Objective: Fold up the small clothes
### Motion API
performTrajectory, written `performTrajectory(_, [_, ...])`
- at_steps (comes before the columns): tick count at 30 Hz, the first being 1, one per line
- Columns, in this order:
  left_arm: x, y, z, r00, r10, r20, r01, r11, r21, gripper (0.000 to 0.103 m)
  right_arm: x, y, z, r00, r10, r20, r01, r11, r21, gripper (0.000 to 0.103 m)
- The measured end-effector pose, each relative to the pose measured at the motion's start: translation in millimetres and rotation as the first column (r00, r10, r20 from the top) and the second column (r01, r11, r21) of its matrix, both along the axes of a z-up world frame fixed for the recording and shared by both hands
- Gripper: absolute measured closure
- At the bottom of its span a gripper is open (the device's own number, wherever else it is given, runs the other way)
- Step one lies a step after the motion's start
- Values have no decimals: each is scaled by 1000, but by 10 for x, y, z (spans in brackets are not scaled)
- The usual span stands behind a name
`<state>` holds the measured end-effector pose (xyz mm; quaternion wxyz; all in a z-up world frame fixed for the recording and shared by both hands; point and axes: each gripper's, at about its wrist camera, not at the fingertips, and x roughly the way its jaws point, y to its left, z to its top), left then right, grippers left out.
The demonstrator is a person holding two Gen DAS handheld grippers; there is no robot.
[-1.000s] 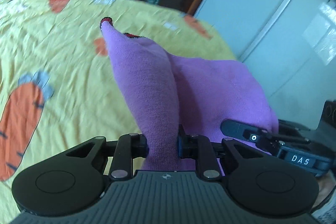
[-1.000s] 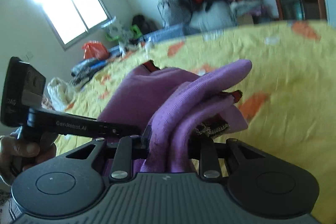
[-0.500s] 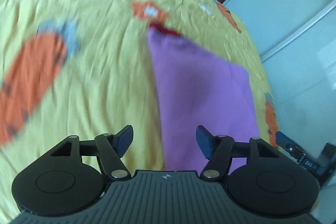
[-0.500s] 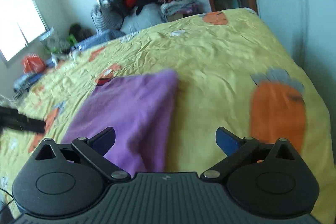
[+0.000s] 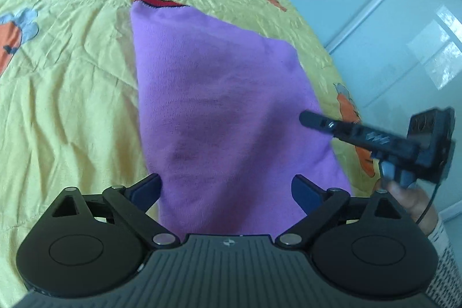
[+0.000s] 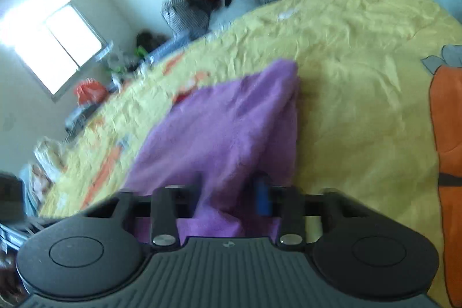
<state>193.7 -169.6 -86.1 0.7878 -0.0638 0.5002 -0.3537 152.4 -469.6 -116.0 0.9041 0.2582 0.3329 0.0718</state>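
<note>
1. The purple garment (image 5: 219,106) lies flat on the yellow bedspread (image 5: 66,82). The right gripper (image 6: 231,192) pinches its near edge, so a careless pull would likely drag the fold askew.
2. The left gripper (image 5: 225,186) stands wide apart over the cloth, gripping nothing.
3. The right-wrist view is blurred, and the cloth's nearest hem is hidden behind both tools.

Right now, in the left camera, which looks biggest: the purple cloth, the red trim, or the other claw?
1. Purple cloth, by far the largest.
2. Right claw, though it sits nearer the camera, so that is unsure.
3. Red trim, a thin strip at the far end.
</note>
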Motion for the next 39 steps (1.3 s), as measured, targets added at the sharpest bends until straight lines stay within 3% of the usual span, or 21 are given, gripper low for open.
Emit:
performTrajectory(7, [119,-16,199,999,14,41,-12,999,-48,4,-154,55,337,997,-34,70,45,987,-153,98])
performTrajectory(10, [190,-109,70,999,8,49,-9,1000,17,4,-45,-29,130,999,-50,-21,46,985,-165,96])
performTrajectory(11, [200,-140,-33,999,7,35,-9,998,62,5,-14,-69,45,998,-50,-48,42,988,-149,93])
performTrajectory(12, [148,-131,-72,997,-9,70,4,998,69,3,-50,-105,35,996,-79,-39,73,986,-148,78])
performTrajectory(14, [1,-102,-78,991,-56,118,39,989,140,5,-179,-136,158,993,-116,0,114,980,-161,60])
performTrajectory(16, [-118,31,-82,990,-62,125,39,983,178,5,-342,-100,341,992,-112,58,121,975,-187,58])
performTrajectory(18, [-188,210,-84,992,-51,120,28,983,183,9,-526,-17,477,994,-53,98,67,986,-154,58])
performTrajectory(20, [-176,418,-63,998,-12,66,4,993,116,10,-672,117,487,998,-21,62,32,984,-175,59])
performTrajectory(22, [-128,583,-46,1000,20,-24,-20,1000,-5,12,-804,239,397,1000,3,14,0,972,-236,44])
performTrajectory(23, [-93,616,-55,998,28,-57,-30,999,-38,14,-850,257,330,1000,9,-7,-10,975,-224,32])
performTrajectory(24, [-59,617,-80,996,25,-84,-30,998,-61,16,-897,257,242,1000,21,-17,-24,983,-183,31])
performTrajectory(25, [-34,583,-109,994,11,-104,-18,997,-71,18,-912,268,153,998,46,-31,-49,990,-135,31])
performTrajectory(26, [-24,542,-135,993,-1,-114,-9,997,-82,20,-916,293,65,996,74,-45,-78,992,-102,39])
performTrajectory(27, [-9,509,-141,993,-11,-116,0,995,-97,31,-927,351,11,996,80,-48,-85,990,-114,80])
performTrajectory(28, [21,492,-166,989,-19,-143,4,994,-108,51,-934,395,-4,997,61,-51,-68,985,-158,91])
performTrajectory(29, [65,478,-214,978,-21,-206,-3,994,-113,90,-943,376,31,998,56,-42,-62,985,-161,94])
performTrajectory(30, [86,499,-232,971,-14,-240,-17,992,-127,88,-971,320,106,999,37,-24,-41,987,-154,95])
performTrajectory(34, [29,546,-189,979,-39,-199,20,995,-98,88,-1014,174,387,998,55,14,-51,975,-217,98])
performTrajectory(36, [-18,589,-217,981,-45,-189,32,997,-72,88,-979,157,274,997,67,-37,-74,960,-269,98])
performTrajectory(38, [-86,672,-255,982,-43,-182,33,998,-61,85,-969,147,83,994,74,-79,-93,961,-262,98])
performTrajectory(39, [-111,720,-269,982,-40,-184,29,998,-63,85,-997,138,57,996,66,-61,-80,961,-265,98])
